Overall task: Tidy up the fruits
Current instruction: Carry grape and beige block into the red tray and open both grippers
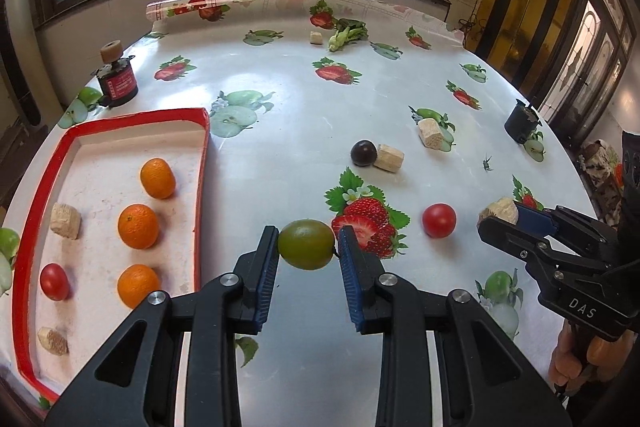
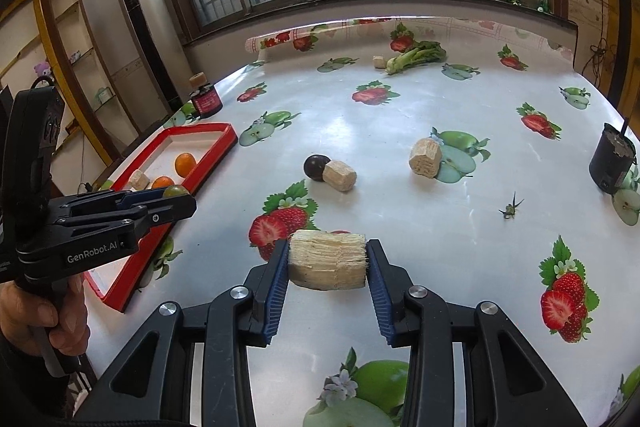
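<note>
Sunlight from a barred window is falling across a table covered in glossy oilcloth printed with strawberries and apples. At its left edge a red-rimmed tray is sitting, already holding three oranges, a small red tomato and two pale fibrous chunks.

Both hands are carrying loads. The left gripper is pinching a green tomato between its blue pads, jaws drawn in narrow around it and the fruit appearing to hang clear of the cloth. The right gripper is clamping a pale fibrous block the same way, its long axis lying crosswise from pad to pad.

What the next move turns on is the tray's bearing. In the left wrist view it is lying just to the left of the green tomato, with the near right rim beside the jaws, so the left hand is by far the nearer and probably needs only a short sideways carry over the rim. The right gripper is sitting well out to the right, with the left one between it and the tray, so its block would likely have to follow afterwards.

Still loose on the cloth are a red tomato, a dark round fruit touching another fibrous chunk, and farther off a leafy green vegetable.
</note>
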`<state>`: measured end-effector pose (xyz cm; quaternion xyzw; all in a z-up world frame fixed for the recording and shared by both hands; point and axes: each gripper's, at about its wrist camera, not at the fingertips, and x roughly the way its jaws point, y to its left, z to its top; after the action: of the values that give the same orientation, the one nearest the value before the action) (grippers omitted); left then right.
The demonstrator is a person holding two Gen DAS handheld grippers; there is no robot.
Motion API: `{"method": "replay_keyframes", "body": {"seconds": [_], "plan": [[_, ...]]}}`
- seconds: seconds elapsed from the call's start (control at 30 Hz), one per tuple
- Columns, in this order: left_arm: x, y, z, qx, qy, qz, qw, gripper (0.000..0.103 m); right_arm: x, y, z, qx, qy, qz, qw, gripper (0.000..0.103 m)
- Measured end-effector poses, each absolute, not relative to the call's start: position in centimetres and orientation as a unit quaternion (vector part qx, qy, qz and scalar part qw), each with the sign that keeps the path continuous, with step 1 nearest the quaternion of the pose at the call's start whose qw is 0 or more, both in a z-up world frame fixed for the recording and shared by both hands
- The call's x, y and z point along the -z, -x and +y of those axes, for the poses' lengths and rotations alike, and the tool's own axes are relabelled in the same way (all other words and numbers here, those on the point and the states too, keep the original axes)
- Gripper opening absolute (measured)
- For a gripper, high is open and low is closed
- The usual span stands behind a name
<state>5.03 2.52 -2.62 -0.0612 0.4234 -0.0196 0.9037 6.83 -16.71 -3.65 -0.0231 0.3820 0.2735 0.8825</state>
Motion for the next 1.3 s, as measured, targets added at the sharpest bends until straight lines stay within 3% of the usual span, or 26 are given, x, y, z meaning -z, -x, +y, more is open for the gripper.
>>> {"method": "replay_keyframes", "body": {"seconds": [1.3], "plan": [[3.3, 3.9, 13.7, -0.083, 0.127, 0.415, 0.897, 0.028, 2.6, -2.6, -4.1, -0.389, 0.080, 0.369, 0.841, 0.038]]}}
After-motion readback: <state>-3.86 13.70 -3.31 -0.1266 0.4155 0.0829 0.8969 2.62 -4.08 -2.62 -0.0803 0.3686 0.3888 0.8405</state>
